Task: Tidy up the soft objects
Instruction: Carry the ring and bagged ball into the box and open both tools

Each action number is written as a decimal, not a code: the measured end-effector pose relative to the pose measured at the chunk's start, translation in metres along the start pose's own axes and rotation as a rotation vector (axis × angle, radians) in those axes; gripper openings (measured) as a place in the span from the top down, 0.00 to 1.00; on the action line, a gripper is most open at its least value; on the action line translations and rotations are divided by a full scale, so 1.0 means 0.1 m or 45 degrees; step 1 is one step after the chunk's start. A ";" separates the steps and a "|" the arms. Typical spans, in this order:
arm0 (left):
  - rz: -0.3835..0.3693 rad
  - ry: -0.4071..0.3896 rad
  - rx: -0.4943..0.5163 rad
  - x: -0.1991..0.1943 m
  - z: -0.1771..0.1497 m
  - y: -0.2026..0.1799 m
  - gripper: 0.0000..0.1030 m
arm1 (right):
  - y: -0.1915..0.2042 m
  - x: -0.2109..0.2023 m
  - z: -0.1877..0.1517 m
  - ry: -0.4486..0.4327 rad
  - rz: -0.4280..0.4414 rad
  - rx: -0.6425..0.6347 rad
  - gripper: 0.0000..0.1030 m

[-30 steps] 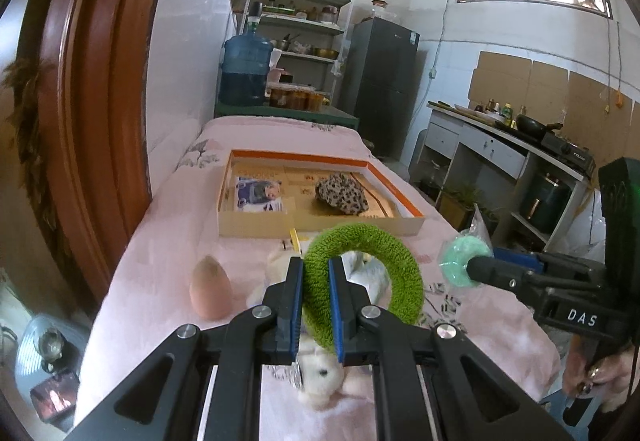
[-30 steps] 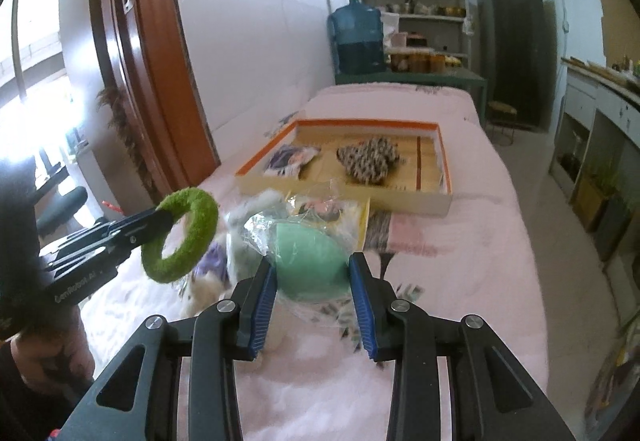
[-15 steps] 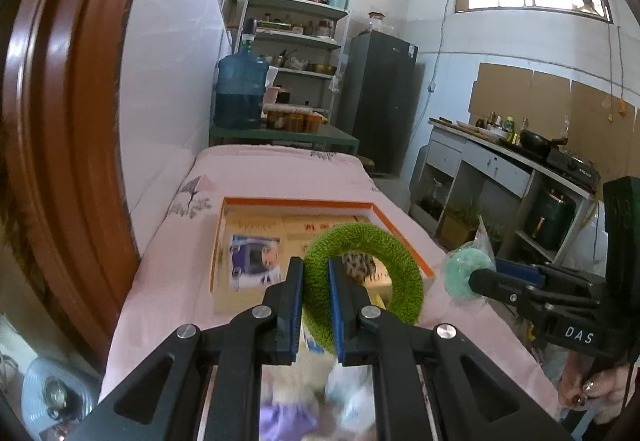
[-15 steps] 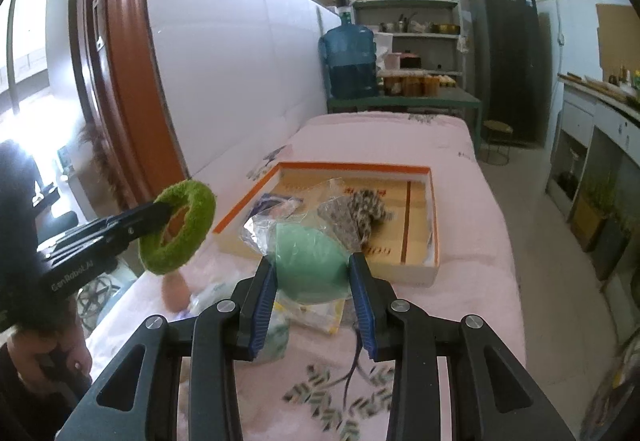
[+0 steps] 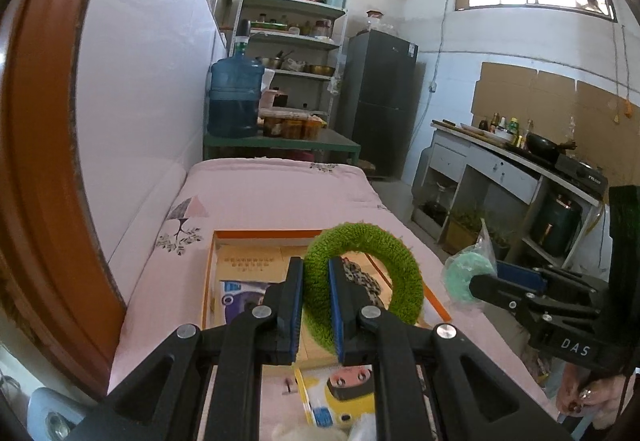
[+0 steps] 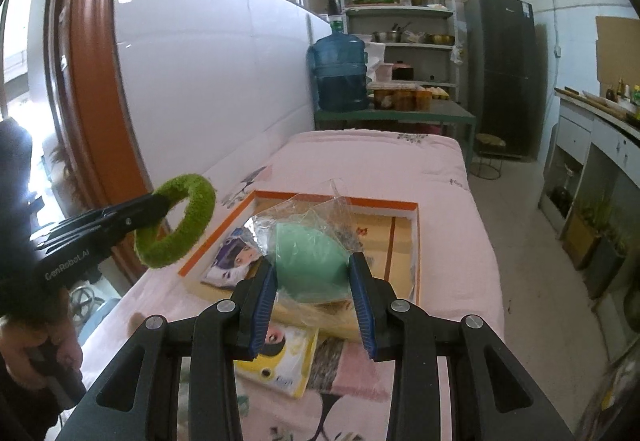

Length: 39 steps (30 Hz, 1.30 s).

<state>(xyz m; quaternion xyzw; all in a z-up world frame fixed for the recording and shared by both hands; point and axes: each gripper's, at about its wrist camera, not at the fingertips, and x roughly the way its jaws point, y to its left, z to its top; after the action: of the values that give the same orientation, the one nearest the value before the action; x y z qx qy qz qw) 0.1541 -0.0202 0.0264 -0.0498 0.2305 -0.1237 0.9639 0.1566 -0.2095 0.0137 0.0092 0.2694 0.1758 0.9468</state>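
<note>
Fuzzy green fabric ring (image 5: 362,277) held upright in the air above the tray, pinched at its rim, mint-green soft sponge in crinkled clear plastic wrap (image 6: 310,261) held aloft nearby, shallow orange-rimmed cardboard tray (image 6: 416,241) on pink bed

Home kitchen doubling as living space. Open metal shelving (image 5: 294,37) stacked with pots and jars, dark refrigerator (image 5: 380,105), large water jug (image 5: 236,97), counter with wok on gas stove (image 5: 560,157), pink-sheeted bed (image 5: 272,193).
</note>
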 end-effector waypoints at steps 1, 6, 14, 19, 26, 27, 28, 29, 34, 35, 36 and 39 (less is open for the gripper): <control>-0.001 0.011 -0.002 0.07 0.04 0.01 0.88 | -0.03 0.04 0.04 0.002 -0.002 0.002 0.64; -0.025 0.085 -0.003 0.37 0.15 0.07 0.88 | -0.22 0.23 0.18 0.022 -0.022 0.019 0.64; -0.052 0.236 -0.037 0.95 0.22 0.12 0.88 | -0.54 0.65 0.27 0.086 -0.062 0.077 0.64; -0.028 0.331 -0.050 1.29 0.16 0.15 0.88 | -0.65 0.93 0.24 0.132 -0.056 0.123 0.64; -0.004 0.426 -0.082 1.56 0.02 0.23 0.88 | -0.72 1.29 0.14 0.193 -0.080 0.183 0.64; 0.002 0.432 -0.082 1.59 0.01 0.25 0.88 | -0.72 1.33 0.12 0.201 -0.081 0.186 0.64; 0.012 0.439 -0.080 1.61 0.00 0.26 0.88 | -0.71 1.35 0.10 0.208 -0.080 0.186 0.64; 0.015 0.443 -0.081 1.62 -0.01 0.27 0.88 | -0.71 1.39 0.08 0.214 -0.081 0.184 0.64; 0.024 0.476 -0.086 1.69 -0.05 0.29 0.88 | -0.71 1.49 0.01 0.247 -0.102 0.178 0.64; 0.025 0.483 -0.086 1.71 -0.06 0.29 0.88 | -0.71 1.51 -0.01 0.252 -0.101 0.181 0.64; 0.026 0.489 -0.086 1.73 -0.08 0.29 0.88 | -0.72 1.53 -0.03 0.260 -0.102 0.183 0.64; 0.038 0.507 -0.081 1.76 -0.12 0.28 0.88 | -0.72 1.60 -0.07 0.281 -0.106 0.180 0.64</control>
<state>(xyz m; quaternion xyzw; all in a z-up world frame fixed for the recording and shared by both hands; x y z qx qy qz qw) 0.3067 -0.0396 -0.0645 -0.0514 0.4209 -0.1094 0.8990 0.3030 -0.2236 -0.0814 0.0452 0.3837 0.1170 0.9149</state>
